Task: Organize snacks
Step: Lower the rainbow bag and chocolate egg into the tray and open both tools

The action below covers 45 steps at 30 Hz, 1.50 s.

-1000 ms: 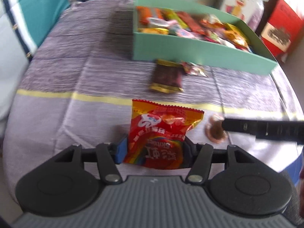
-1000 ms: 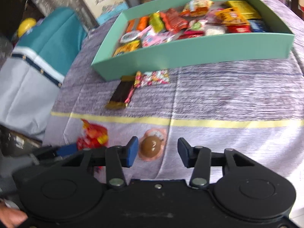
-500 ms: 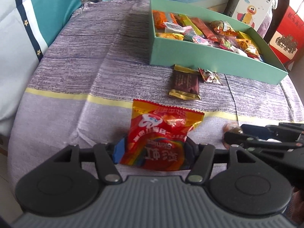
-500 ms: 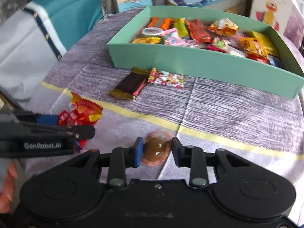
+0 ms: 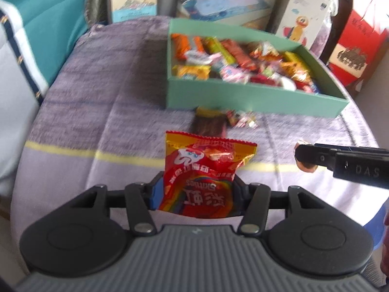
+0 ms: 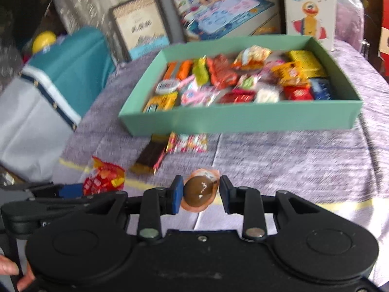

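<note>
A red candy bag [image 5: 204, 170] stands upright between the pads of my left gripper [image 5: 197, 189], whose jaws are closing on it; it is lifted off the purple cloth. In the right wrist view the same bag [image 6: 104, 178] shows at the left. My right gripper [image 6: 200, 191] is shut on a small brown jelly cup [image 6: 198, 194], held above the cloth. The green box [image 6: 243, 119] full of snacks sits beyond both grippers. A brown bar [image 6: 150, 155] and a small patterned packet [image 6: 187, 142] lie on the cloth just in front of the box wall.
Cardboard boxes and a framed picture [image 6: 141, 31] stand behind the table. A teal and white cushion [image 6: 56, 82] is at the left edge. A red box [image 5: 357, 48] stands at the far right. A person's hand [image 6: 9, 270] shows at the bottom left.
My right gripper closed on the jelly cup and lifted it. My left gripper rose with the red bag. Both views now look more toward the green box.
</note>
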Motion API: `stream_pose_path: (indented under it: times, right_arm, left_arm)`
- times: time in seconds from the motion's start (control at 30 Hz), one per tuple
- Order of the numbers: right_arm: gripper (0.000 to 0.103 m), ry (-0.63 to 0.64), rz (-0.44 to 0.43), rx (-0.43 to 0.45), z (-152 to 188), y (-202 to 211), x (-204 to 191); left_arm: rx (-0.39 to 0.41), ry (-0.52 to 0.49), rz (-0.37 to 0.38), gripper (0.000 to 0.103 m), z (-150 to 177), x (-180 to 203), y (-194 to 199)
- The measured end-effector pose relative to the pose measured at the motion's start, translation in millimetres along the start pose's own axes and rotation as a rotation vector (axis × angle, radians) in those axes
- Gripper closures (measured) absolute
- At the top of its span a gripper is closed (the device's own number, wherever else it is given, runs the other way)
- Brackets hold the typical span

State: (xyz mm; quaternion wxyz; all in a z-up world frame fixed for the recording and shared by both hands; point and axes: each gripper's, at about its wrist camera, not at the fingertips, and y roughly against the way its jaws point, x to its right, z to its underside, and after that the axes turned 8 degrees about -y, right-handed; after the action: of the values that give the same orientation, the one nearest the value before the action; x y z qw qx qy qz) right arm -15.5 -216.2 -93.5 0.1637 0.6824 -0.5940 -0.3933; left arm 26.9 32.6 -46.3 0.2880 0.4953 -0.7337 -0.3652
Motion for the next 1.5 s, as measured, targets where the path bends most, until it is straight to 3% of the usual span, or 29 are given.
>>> stream_pose_path:
  times: [0.23, 0.43, 0.67, 0.97, 1.0, 1.03, 1.07, 1.13, 1.3, 1.5]
  right_arm:
    - [0.072, -0.076, 0.0, 0.098, -47, 17, 31]
    - [0.072, -0.143, 0.013, 0.143, -95, 7, 65]
    - [0.071, -0.219, 0.027, 0.108, -123, -31, 100]
    - [0.068, -0.244, 0.002, 0.031, -122, -63, 110]
    - [0.066, -0.254, 0.0, 0.031, -121, -63, 111]
    - [0.059, -0.264, -0.004, 0.032, -120, -61, 111]
    - [0.053, -0.274, -0.007, 0.037, -120, -61, 112]
    - [0.019, -0.288, -0.006, 0.055, -120, -55, 111]
    - [0.0, -0.288, 0.003, 0.098, -118, -42, 105]
    - [0.0, -0.287, 0.005, 0.112, -115, -29, 98]
  left_arm:
    - [0.053, -0.057, 0.045, 0.049, -55, 23, -5]
    - [0.078, -0.078, 0.067, 0.049, -114, 41, -30]
    - [0.018, -0.053, 0.096, 0.049, -152, 54, -80]
    - [-0.016, -0.088, 0.106, 0.047, -159, 68, -109]
    - [-0.016, -0.097, 0.101, 0.038, -159, 71, -109]
    - [-0.015, -0.105, 0.096, 0.023, -159, 72, -109]
    - [-0.009, -0.11, 0.089, 0.017, -159, 74, -108]
    - [0.012, -0.12, 0.067, 0.003, -157, 77, -104]
    - [0.022, -0.122, 0.056, 0.0, -156, 80, -94]
    - [0.033, -0.113, 0.055, 0.0, -150, 79, -76]
